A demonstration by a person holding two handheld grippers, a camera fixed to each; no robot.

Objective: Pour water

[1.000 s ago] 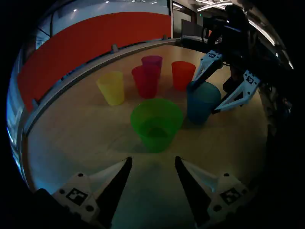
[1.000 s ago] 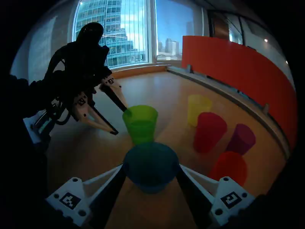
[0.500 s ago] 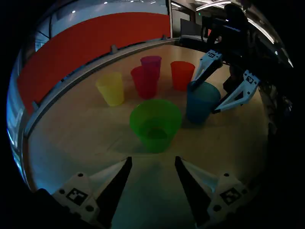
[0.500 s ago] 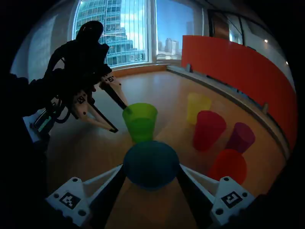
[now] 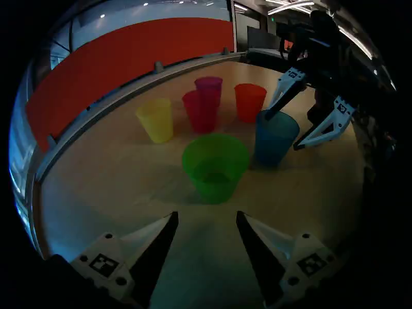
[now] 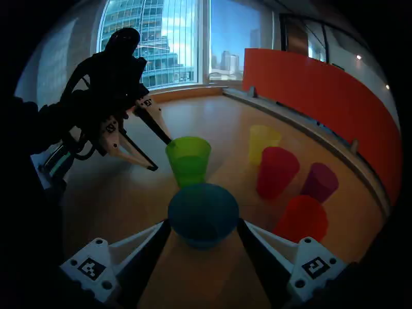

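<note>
Grasp made, pour not yet begun. R tongs [image 6: 203, 223] clenched on blue cup [image 6: 203, 215], upright, apparently resting on table [image 5: 103, 175] just beside green cup [image 5: 215, 166]. L tongs [image 5: 206, 213] released, empty, short of green cup. Next, prob.: lift blue cup, tip over green rim w/o bumping it. Water inside: can't tell. Vs 1 s ago: same grip, views shifted only slightly.

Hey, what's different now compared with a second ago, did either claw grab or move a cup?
Little. The right claw straddles the blue cup as before, but its view now looks further down into the cup's mouth, so it tipped or rose slightly; whether it grips, I can't tell. The left claw drifted slightly sideways, open, short of the green cup. No cup visibly shifted.
</note>
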